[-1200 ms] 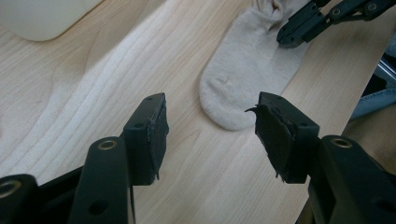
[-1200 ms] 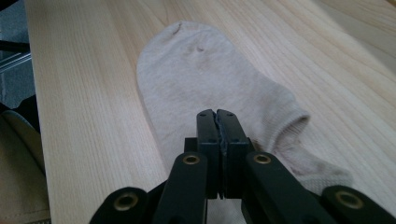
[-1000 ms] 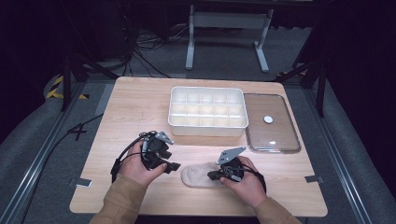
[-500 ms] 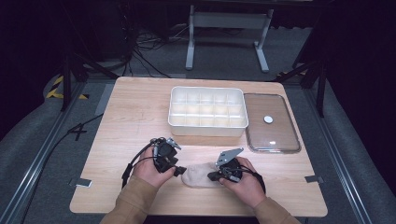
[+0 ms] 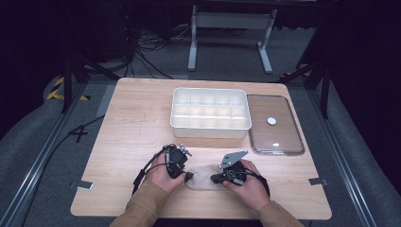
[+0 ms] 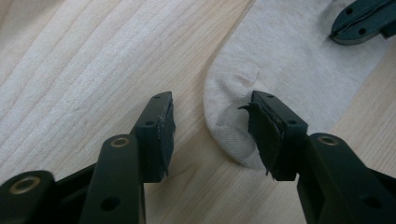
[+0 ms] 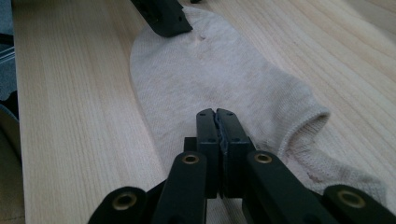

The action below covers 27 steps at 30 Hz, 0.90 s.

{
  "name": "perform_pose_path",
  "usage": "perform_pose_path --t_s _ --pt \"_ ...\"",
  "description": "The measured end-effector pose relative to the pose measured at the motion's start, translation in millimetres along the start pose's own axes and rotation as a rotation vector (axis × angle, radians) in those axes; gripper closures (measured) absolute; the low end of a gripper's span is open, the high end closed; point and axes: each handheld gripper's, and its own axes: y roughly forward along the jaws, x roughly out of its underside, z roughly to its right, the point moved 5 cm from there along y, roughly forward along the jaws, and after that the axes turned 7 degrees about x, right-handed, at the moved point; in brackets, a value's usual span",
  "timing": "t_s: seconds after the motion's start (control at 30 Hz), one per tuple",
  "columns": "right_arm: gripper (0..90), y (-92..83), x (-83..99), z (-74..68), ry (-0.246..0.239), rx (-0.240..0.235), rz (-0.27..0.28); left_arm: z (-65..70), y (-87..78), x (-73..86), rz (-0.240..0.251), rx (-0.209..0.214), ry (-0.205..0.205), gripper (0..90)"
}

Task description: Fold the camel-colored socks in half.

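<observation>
A pale beige sock point(image 5: 203, 176) lies flat on the wooden table point(image 5: 137, 123) near its front edge, between the person's two hands. My left gripper point(image 5: 189, 176) is at the sock's toe end. In the left gripper view its jaws stand open point(image 6: 212, 100) astride the toe point(image 6: 229, 116) and have just been closing; one pad point(image 6: 261, 130) touches the fabric edge. My right gripper point(image 5: 213, 178) is shut point(image 7: 217, 112), its tips resting low on the sock point(image 7: 205, 74) near the cuff opening. Whether fabric is pinched there I cannot tell.
A white compartment box point(image 5: 209, 124) stands at the table's middle back. Its clear lid point(image 5: 274, 137) with a white knob point(image 5: 271, 121) lies flat to the right of it. A black cable point(image 5: 151, 165) trails from the left gripper.
The left hand has moved right and down to the sock's toe end, and its jaws now straddle the fabric. The right hand and the sock have stayed put.
</observation>
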Motion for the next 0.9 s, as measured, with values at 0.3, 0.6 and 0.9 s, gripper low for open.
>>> perform_pose_path --t_s 0.3,0.6,0.9 --pt "89.2 0.1 -0.2 -0.4 -0.014 0.006 0.002 8.5 3.1 -1.8 -0.035 -0.046 0.054 54.6" --pt "88.5 0.1 -0.2 -0.7 -0.011 0.007 0.001 12.3 4.3 -2.1 -0.026 -0.016 0.076 67.6" --pt "82.3 -9.7 -3.9 1.4 0.010 0.031 0.043 9.9 3.7 -0.7 0.019 0.043 0.014 83.5"
